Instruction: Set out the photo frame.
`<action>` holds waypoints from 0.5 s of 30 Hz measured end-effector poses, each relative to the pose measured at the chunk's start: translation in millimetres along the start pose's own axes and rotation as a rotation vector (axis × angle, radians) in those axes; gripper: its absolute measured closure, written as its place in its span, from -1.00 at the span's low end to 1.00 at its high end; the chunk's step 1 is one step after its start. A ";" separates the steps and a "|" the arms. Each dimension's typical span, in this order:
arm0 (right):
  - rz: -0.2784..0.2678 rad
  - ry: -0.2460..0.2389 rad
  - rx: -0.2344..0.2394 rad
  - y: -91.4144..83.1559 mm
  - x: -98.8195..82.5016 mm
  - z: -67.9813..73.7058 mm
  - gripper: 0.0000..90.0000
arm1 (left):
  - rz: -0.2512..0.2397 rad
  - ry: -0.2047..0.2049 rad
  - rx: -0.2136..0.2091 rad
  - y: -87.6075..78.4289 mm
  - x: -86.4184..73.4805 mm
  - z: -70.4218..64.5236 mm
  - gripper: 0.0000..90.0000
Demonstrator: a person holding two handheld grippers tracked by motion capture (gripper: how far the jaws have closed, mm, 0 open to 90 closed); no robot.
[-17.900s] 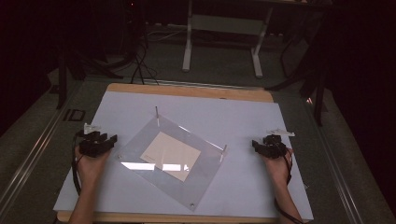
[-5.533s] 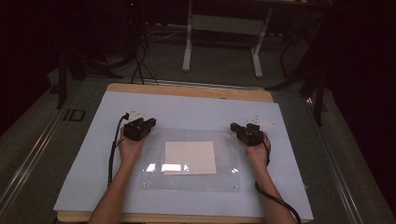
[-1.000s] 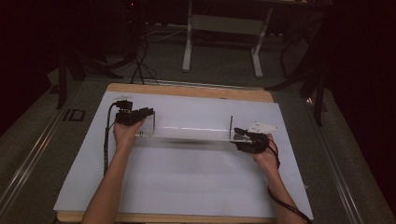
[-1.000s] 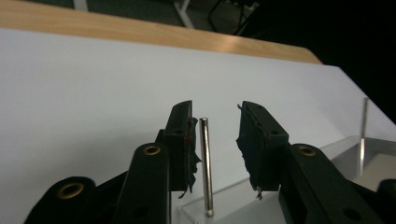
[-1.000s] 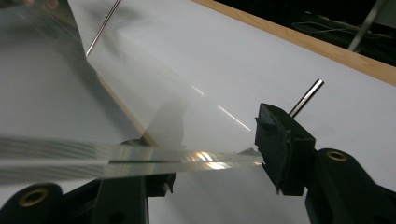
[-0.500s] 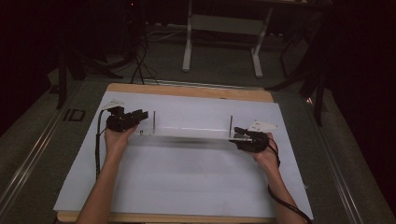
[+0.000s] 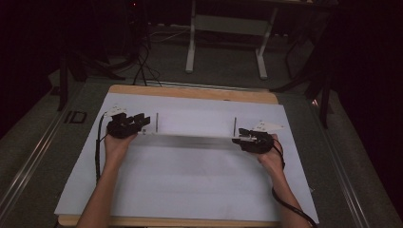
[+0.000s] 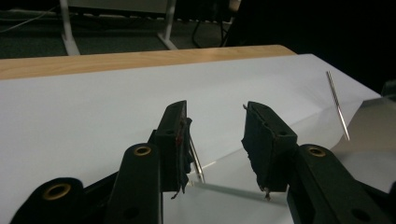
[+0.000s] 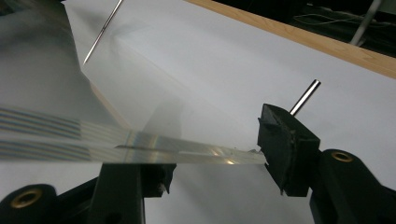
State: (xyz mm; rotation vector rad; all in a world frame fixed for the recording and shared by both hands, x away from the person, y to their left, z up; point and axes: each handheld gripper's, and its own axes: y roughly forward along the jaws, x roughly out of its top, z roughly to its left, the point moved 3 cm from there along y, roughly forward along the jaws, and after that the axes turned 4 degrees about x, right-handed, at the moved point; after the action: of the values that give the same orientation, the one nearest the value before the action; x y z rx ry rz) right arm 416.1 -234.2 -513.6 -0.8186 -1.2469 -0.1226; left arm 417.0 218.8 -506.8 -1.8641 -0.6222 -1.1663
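Observation:
A clear plate shows almost edge-on as a thin bright strip between my two grippers. Two thin metal pins stick up near its ends. My left gripper is at the plate's left end. Its jaws have just been opening and stand apart, with the plate's corner low between them and no pad pressing; a pin is beside the left pad. My right gripper is at the right end. Its jaws have also just been opening; the plate's edge lies across the gap.
A white mat covers the wooden table. A metal stand and cables sit on the dark floor behind the table. Both forearms come in from the near edge.
My left gripper has slid a little to the left along the plate's end and its jaws have spread. The right hand has stayed put, its jaws slightly wider.

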 end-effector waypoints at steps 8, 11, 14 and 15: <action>-0.004 0.006 -0.005 0.4 -0.4 -1.3 0.02 | 0.016 0.056 -0.009 -7.9 -9.2 -5.2 0.25; -0.002 0.007 -0.005 0.3 -0.2 -1.2 0.02 | 0.028 0.089 -0.003 -12.0 -11.5 -6.5 0.24; -0.004 0.009 -0.006 0.3 -0.4 -1.1 0.01 | 0.025 0.104 0.000 -17.3 -14.3 -6.0 0.23; -0.003 0.012 -0.006 0.3 -0.2 -1.1 0.01 | 0.030 0.108 -0.001 -19.4 -16.3 -5.7 0.23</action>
State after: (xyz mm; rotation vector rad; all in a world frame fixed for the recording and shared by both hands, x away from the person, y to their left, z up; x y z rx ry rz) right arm 417.1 -234.7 -514.0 -0.8202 -1.2366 -0.1337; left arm 392.4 224.5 -512.6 -1.7927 -0.5315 -1.2385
